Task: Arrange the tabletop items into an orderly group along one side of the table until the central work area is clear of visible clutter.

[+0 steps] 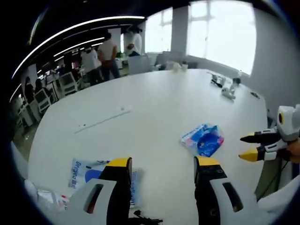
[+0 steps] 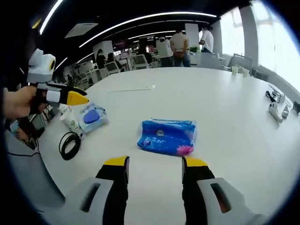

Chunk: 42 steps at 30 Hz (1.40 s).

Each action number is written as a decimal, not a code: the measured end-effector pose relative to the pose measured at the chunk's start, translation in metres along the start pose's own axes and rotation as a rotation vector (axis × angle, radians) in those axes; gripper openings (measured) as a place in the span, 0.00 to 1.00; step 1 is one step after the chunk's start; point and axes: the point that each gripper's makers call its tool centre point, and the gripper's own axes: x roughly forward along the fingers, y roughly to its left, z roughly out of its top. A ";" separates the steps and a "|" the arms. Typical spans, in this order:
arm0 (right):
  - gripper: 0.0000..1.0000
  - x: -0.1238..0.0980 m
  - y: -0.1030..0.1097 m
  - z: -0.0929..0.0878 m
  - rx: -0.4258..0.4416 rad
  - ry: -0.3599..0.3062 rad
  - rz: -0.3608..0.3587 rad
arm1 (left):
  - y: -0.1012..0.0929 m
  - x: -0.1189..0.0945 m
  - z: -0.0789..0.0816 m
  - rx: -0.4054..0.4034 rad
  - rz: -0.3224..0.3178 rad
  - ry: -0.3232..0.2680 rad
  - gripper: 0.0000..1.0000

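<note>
A blue plastic packet [image 2: 167,136] lies on the white table [image 2: 225,93], just ahead of my right gripper [image 2: 154,164], which stands open with nothing between its fingers. In the left gripper view the same packet [image 1: 203,139] lies ahead and to the right of my open left gripper [image 1: 162,164], and the right gripper [image 1: 247,146] comes in from the right with its yellow tips apart. A blue-and-white flat pack [image 1: 84,171] lies partly under my left jaw. In the right gripper view that pack [image 2: 92,117] sits below the left gripper [image 2: 77,99], which a hand [image 2: 16,101] holds.
A coiled black cable [image 2: 70,144] and a small white tube [image 2: 70,121] lie near the table's left edge. Small white and dark items [image 2: 274,110] sit at the far right edge. People [image 2: 178,44] and chairs stand beyond the far end of the table.
</note>
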 end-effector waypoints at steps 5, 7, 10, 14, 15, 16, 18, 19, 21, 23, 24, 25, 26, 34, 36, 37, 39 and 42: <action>0.42 0.001 0.017 0.007 -0.010 -0.008 0.007 | 0.015 -0.011 -0.001 -0.012 -0.004 -0.016 0.49; 0.42 0.005 0.020 0.008 -0.002 -0.008 0.007 | 0.020 -0.016 -0.001 -0.009 -0.004 -0.020 0.49; 0.42 0.008 0.030 0.014 0.005 -0.014 0.013 | 0.034 -0.022 -0.002 -0.011 0.000 -0.028 0.49; 0.41 0.011 0.046 0.022 -0.023 -0.020 0.028 | 0.049 -0.033 0.003 -0.020 0.002 -0.045 0.49; 0.41 0.011 0.048 0.024 -0.026 -0.021 0.030 | 0.055 -0.034 0.003 -0.020 0.002 -0.048 0.48; 0.41 0.012 0.050 0.025 -0.028 -0.021 0.031 | 0.062 -0.037 0.003 -0.020 0.003 -0.053 0.48; 0.41 0.014 0.055 0.027 -0.038 -0.021 0.034 | 0.072 -0.044 0.006 -0.026 0.009 -0.060 0.48; 0.41 0.015 0.058 0.028 -0.040 -0.021 0.034 | 0.076 -0.046 0.007 -0.034 0.013 -0.066 0.48; 0.41 0.018 0.062 0.029 -0.043 -0.019 0.038 | 0.085 -0.051 0.009 -0.057 0.024 -0.073 0.47; 0.40 0.018 0.066 0.029 -0.043 -0.016 0.039 | 0.094 -0.055 0.012 -0.066 0.028 -0.081 0.46; 0.40 0.017 0.069 0.029 -0.043 -0.013 0.038 | 0.096 -0.056 0.013 -0.067 0.027 -0.084 0.47; 0.40 0.017 0.070 0.029 -0.043 -0.012 0.038 | 0.099 -0.058 0.015 -0.067 0.027 -0.088 0.46; 0.40 0.017 0.072 0.030 -0.044 -0.011 0.041 | 0.103 -0.061 0.017 -0.070 0.031 -0.096 0.46; 0.40 0.021 0.090 0.035 -0.063 -0.014 0.061 | 0.128 -0.073 0.028 -0.105 0.046 -0.134 0.43; 0.40 0.021 0.095 0.035 -0.067 -0.013 0.067 | 0.136 -0.075 0.029 -0.112 0.053 -0.136 0.43; 0.40 0.021 0.098 0.035 -0.069 -0.013 0.070 | 0.139 -0.076 0.029 -0.115 0.055 -0.138 0.43; 0.40 0.020 0.103 0.034 -0.071 -0.012 0.071 | 0.145 -0.078 0.029 -0.121 0.059 -0.142 0.42; 0.40 0.023 0.106 0.035 -0.068 -0.011 0.070 | 0.155 -0.081 0.030 -0.142 0.068 -0.153 0.42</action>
